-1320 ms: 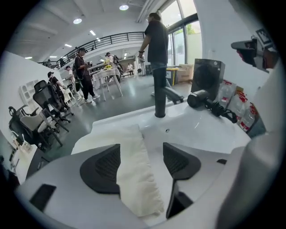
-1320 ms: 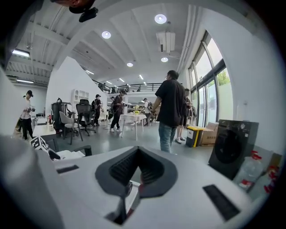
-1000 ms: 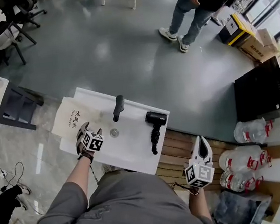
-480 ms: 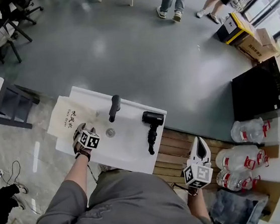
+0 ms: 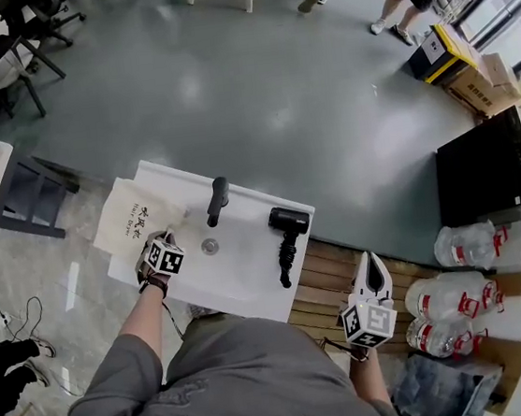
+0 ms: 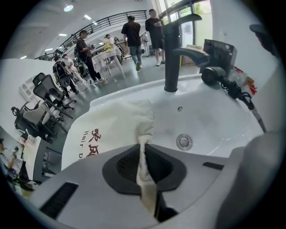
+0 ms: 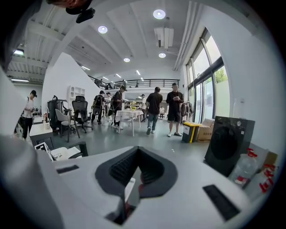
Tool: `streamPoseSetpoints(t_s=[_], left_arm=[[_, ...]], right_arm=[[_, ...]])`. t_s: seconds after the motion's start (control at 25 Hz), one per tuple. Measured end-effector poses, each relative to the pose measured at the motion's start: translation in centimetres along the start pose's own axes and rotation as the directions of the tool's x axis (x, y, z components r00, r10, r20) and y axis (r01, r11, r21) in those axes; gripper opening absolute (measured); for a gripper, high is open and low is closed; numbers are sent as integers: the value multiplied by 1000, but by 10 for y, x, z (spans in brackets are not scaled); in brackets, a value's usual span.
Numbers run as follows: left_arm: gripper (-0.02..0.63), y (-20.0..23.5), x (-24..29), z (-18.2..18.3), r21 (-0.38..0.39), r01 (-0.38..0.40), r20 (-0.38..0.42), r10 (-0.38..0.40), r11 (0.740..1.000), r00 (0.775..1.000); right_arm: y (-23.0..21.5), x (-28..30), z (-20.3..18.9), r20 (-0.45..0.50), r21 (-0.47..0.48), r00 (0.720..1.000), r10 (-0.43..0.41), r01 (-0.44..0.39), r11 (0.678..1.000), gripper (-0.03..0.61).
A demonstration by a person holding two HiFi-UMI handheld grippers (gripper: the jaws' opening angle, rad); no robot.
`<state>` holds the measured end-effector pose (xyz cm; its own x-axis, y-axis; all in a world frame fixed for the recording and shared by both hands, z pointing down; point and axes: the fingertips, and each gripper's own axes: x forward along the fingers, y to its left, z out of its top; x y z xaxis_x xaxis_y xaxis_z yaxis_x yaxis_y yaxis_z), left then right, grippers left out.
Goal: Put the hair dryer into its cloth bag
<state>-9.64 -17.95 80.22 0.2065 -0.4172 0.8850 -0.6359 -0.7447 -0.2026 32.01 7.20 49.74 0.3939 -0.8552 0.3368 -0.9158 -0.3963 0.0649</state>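
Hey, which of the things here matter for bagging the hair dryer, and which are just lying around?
Part of the job:
hair dryer, lying on the sink counter
cloth bag, draped at its left end
left gripper, jaws have just been closing, now pinching the bag's cloth
right gripper, shut, empty

Just lying about:
faucet
water jugs
black appliance
cardboard boxes
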Motion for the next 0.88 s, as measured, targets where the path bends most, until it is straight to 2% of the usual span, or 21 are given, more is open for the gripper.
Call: streamPoseSetpoints(t_s=[0.2, 0.32, 0.4, 0.64, 0.88], left_arm=[[20, 2, -13, 8, -116, 79, 46, -75, 990, 996], [20, 5, -29, 17, -209, 139, 100, -120, 968, 988], [18, 5, -43, 25, -243, 182, 136, -153, 953, 979], [20, -5, -84, 42, -294, 339, 246, -272, 894, 930], [20, -18, -121, 52, -332, 475, 345, -364, 815, 865]], right_arm=[[5, 5, -3, 7, 22, 1000, 13, -13, 1000, 2], [11, 9, -3, 13, 32, 1000, 27, -28, 999, 2], [15, 11, -2, 18, 38, 999, 36, -37, 999, 2], [21, 14, -2, 31, 57, 998, 56, -57, 997, 2], [26, 15, -8, 34, 75, 997, 65, -67, 995, 2]])
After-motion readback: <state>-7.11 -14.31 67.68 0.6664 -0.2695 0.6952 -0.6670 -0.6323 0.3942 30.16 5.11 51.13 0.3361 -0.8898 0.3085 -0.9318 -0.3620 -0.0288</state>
